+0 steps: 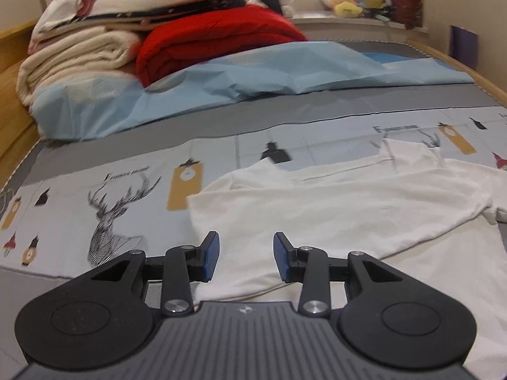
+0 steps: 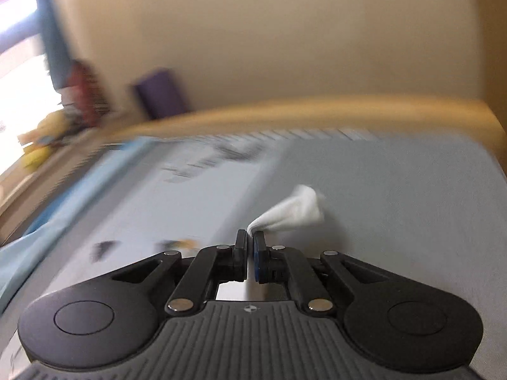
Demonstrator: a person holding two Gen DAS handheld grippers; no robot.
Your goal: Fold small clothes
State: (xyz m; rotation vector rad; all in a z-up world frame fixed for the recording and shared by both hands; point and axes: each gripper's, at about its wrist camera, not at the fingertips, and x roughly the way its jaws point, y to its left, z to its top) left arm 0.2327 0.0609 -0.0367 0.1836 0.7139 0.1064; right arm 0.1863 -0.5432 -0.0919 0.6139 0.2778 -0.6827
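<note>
Left gripper point(image 1: 246, 255) — jaws partly apart, blue pads bare, nothing held, poised over the near hem of a white garment point(image 1: 332, 209) spread soft and creased ahead. Right gripper point(image 2: 250, 250) — jaws closed, pinching a bunched white tip of cloth point(image 2: 294, 210); smooth grey sheet point(image 2: 396, 205) lies free beyond. Past the left tool: printed deer bedsheet point(image 1: 104, 209), rumpled blue cover point(image 1: 253, 82), stacked blankets point(image 1: 104, 44) at the far edge.

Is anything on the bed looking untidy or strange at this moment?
The white shirt lies rumpled, with its right side bunched and folded under. The right hand-held gripper is shut on a pinched tuft of white cloth. The blue sheet behind is wrinkled. Nothing looks spilled or damaged.
</note>
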